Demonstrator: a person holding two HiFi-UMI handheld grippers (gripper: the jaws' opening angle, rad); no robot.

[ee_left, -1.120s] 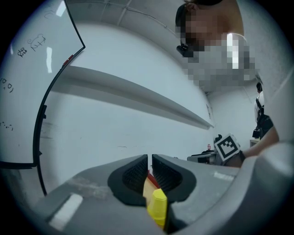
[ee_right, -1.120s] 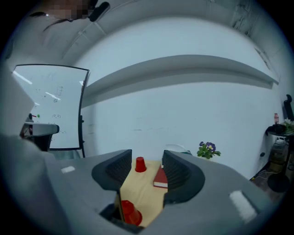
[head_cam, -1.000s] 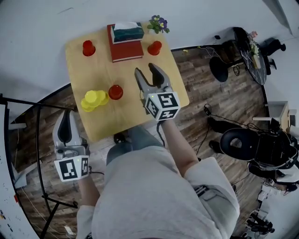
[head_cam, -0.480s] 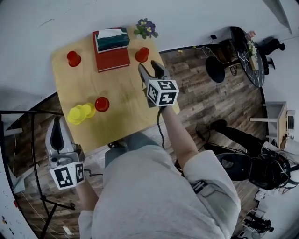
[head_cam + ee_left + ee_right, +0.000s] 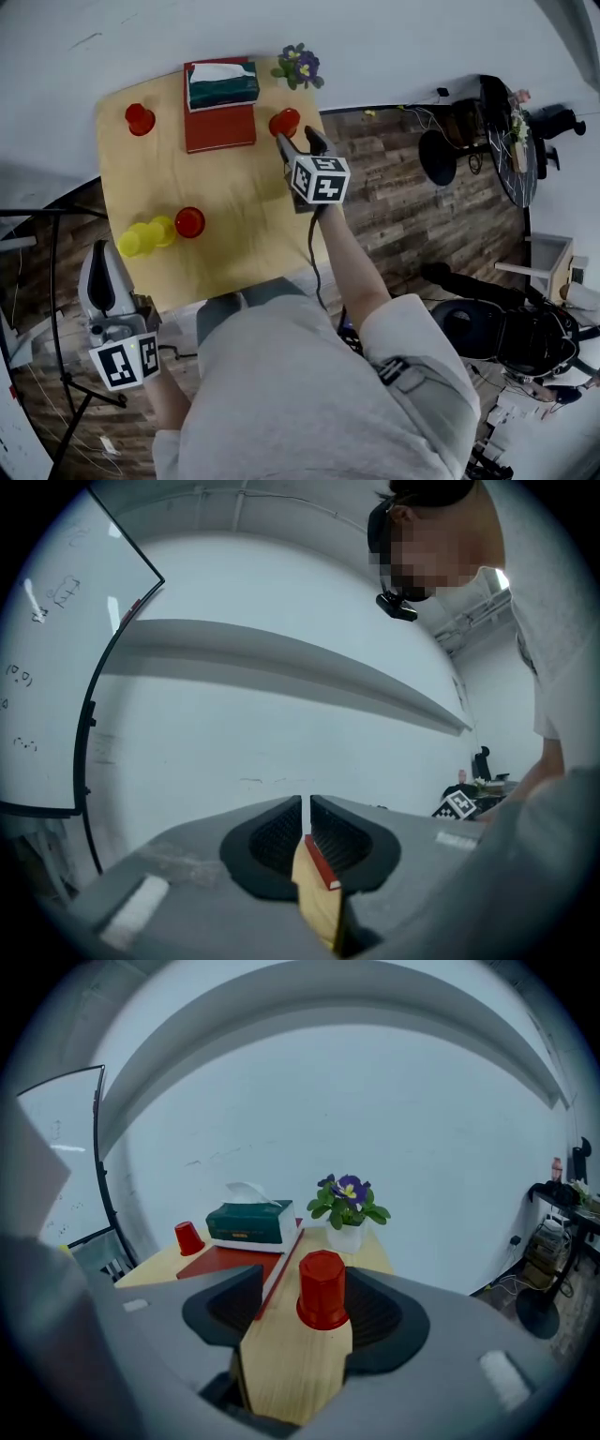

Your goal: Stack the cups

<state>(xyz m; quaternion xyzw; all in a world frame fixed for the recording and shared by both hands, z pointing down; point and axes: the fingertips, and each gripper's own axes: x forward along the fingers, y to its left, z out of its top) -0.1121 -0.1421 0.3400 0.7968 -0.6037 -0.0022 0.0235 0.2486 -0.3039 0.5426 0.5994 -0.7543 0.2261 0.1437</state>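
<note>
Right gripper fingers being opened, upside-down red cup framed between tips at far counter corner, untouched, lined up for pickup. Left gripper fingers closed, empty, parked off counter.

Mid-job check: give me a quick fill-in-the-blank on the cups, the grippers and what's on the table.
1. The cup standing between the right gripper's jaws is coloured ____.
2. The tissue box lies on a red ____.
3. The left gripper hangs beside the table with its jaws ____.
4. The cups beside the near red cup are ____.
Missing words: red; book; shut; yellow. The right gripper's jaws are opening, the cup between them not gripped.
</note>
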